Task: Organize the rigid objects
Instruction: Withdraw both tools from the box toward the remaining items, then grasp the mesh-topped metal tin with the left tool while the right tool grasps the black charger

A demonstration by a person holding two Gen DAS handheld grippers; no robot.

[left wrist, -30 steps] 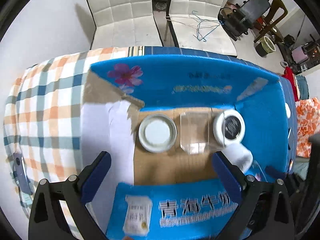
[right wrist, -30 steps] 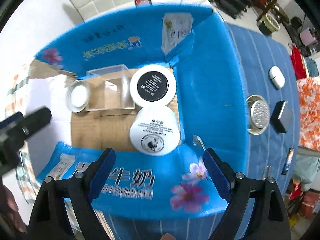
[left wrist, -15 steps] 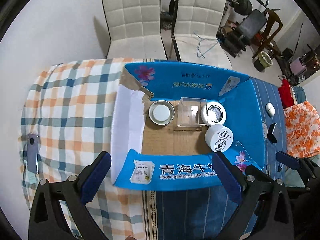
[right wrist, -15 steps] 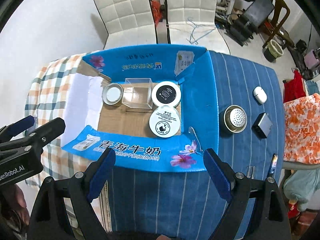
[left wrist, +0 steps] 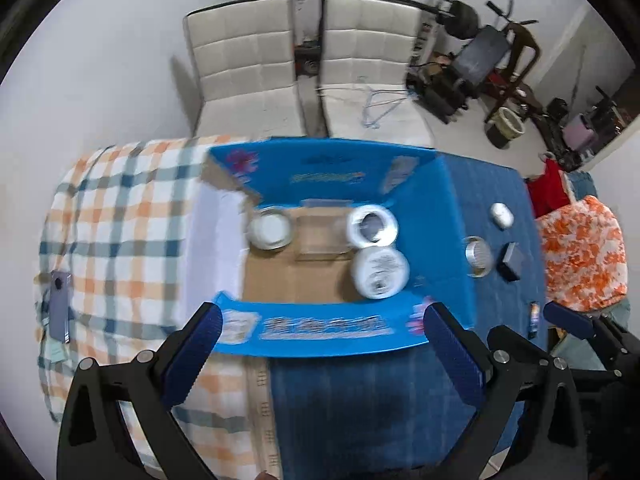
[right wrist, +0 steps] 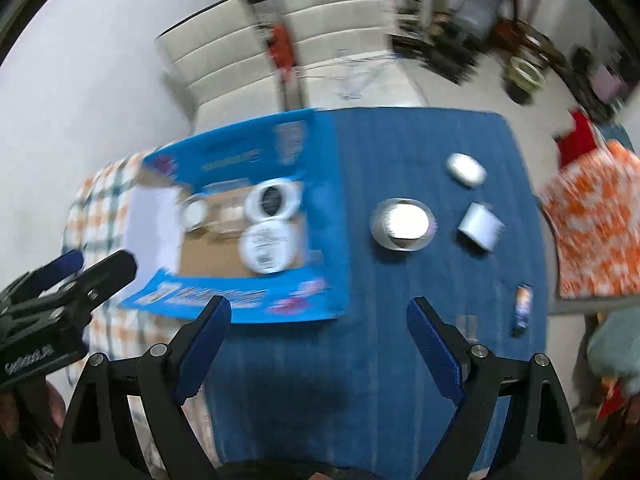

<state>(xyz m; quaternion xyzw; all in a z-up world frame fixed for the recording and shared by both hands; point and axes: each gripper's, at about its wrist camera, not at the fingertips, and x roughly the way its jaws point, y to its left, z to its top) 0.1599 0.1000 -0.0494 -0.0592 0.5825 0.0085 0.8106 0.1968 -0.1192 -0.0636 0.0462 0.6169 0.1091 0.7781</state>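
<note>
A blue cloth (right wrist: 400,340) covers your table, with a blue cardboard box (left wrist: 420,220) on it.
Inside the box, the white jar (left wrist: 380,267) sits at 5 o'clock of the clear case (left wrist: 320,236), touching the black-lidded jar (left wrist: 373,226). A metal tin (right wrist: 403,223) stands right of the box on the cloth. Your left gripper (left wrist: 320,352) and right gripper (right wrist: 318,344) both hang spread wide, holding nothing.

Left gripper (left wrist: 320,344) and right gripper (right wrist: 318,336): black angular frames, silver screws, blue ribbed pads (right wrist: 434,350); white lettering at 9 o'clock.
</note>
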